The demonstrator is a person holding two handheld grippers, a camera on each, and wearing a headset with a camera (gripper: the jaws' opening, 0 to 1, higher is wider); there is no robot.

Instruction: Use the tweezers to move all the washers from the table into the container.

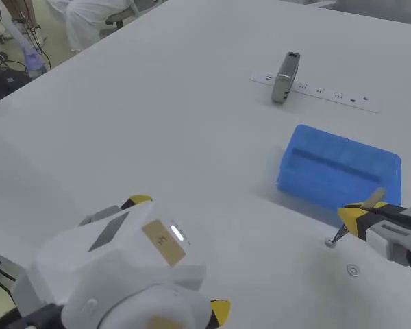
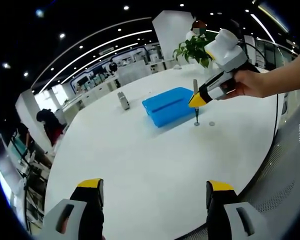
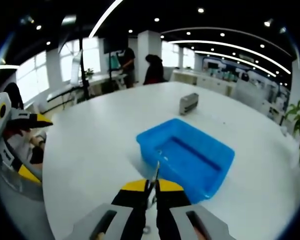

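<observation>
Left hand-held gripper (image 1: 179,256) is nearest the head camera, low left, released: in its own view the two yellow-tipped jaws stand wide apart over bare tabletop (image 2: 140,150), nothing between them. Right hand-held gripper (image 1: 353,216) comes in at the right edge of the head view, jaws clenched on the tweezers (image 1: 337,234), which run through the jaws and point tip-down at the tabletop. In the left gripper view a hand (image 2: 250,82) carries that gripper, and the tweezer tip is at or just above the surface; contact can't be resolved. One washer (image 1: 353,270) lies flat on the tabletop just beside the tweezer tip, on the side nearer the person, outside the container (image 1: 339,168). The container is blue, rectangular and open-topped, just behind the tweezers; in the right gripper view it sits directly ahead of the pinched tweezers. Whether the tip already carries a washer is too small to tell. Further back, a white power strip (image 1: 315,89) lies flat with a grey device (image 1: 285,77) resting across it. Beyond the far tabletop edge: a person in white (image 1: 89,20) top left, and a plant (image 2: 195,50) behind the right hand-held gripper.
</observation>
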